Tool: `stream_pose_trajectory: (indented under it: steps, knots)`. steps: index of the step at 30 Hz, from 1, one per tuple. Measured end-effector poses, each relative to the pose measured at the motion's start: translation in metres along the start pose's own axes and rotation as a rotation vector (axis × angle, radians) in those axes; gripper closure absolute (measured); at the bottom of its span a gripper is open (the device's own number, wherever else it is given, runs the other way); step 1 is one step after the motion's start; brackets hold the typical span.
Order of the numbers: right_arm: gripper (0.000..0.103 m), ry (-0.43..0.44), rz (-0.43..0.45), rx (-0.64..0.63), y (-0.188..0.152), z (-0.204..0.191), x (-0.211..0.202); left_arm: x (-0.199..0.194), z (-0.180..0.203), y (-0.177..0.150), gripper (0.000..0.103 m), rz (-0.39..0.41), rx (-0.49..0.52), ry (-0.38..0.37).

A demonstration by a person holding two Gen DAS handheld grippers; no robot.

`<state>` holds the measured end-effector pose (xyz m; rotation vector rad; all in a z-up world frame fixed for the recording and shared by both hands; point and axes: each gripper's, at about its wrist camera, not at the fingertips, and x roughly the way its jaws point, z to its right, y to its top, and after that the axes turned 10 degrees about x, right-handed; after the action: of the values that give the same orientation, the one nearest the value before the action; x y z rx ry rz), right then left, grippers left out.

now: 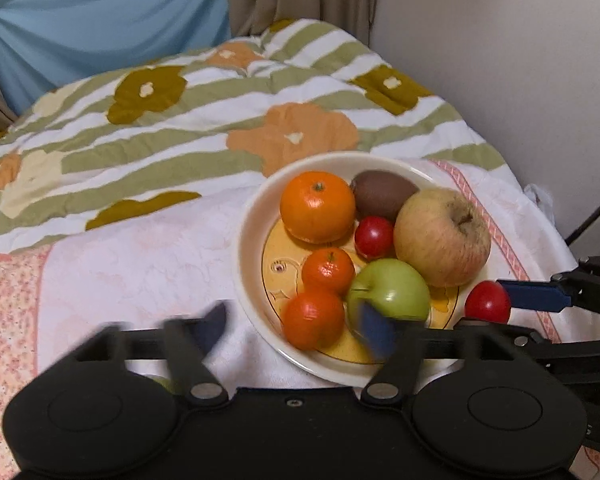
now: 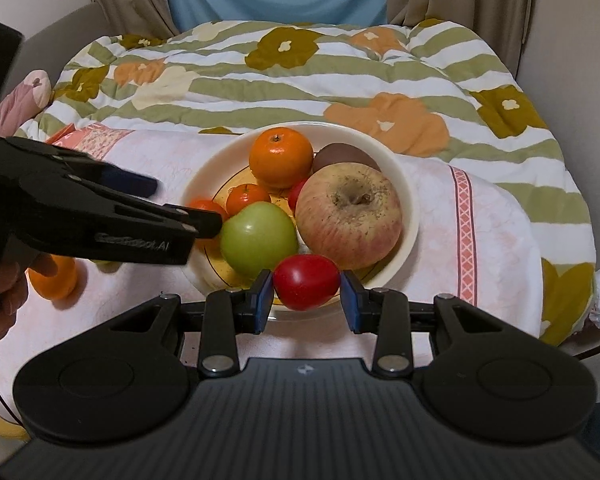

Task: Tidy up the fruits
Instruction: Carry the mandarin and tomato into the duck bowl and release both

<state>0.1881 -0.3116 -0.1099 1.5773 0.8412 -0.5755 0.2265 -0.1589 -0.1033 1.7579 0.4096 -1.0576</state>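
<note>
Bedding (image 2: 260, 80) is lying behind the bowl (image 2: 408, 208) holding three oranges, two apples and one kiwi. The right gripper (image 2: 306, 298) is spreading narrowly around a red fruit (image 2: 306, 282). The left gripper (image 1: 296, 326) is gaping wide, blurred.

cream bowl (image 2: 404, 184) with yellow centre, holding orange mandarins (image 1: 317, 206), a brown kiwi (image 1: 384, 193), green apple (image 2: 259, 239), blushed yellow apple (image 2: 349, 215); behind the bowl, green-striped floral quilt (image 2: 300, 76).

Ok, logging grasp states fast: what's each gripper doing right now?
Left gripper: open, holding nothing.
Right gripper: around the red tomato at the bowl rim; a gap shows at one pad, so the grip cannot be told.
</note>
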Motion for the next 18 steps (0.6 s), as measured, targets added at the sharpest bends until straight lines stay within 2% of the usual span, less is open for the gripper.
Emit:
stream_pose_trajectory:
  steps: [10, 18]
  knots:
    - [0.052, -0.014, 0.029, 0.019, 0.001, -0.001, -0.009, -0.039, 0.0, -0.009, 0.012, 0.05, -0.047, -0.016]
    - [0.052, -0.012, 0.021, 0.009, 0.001, -0.004, -0.001, -0.055, 0.0, -0.022, 0.012, 0.046, -0.07, 0.008]
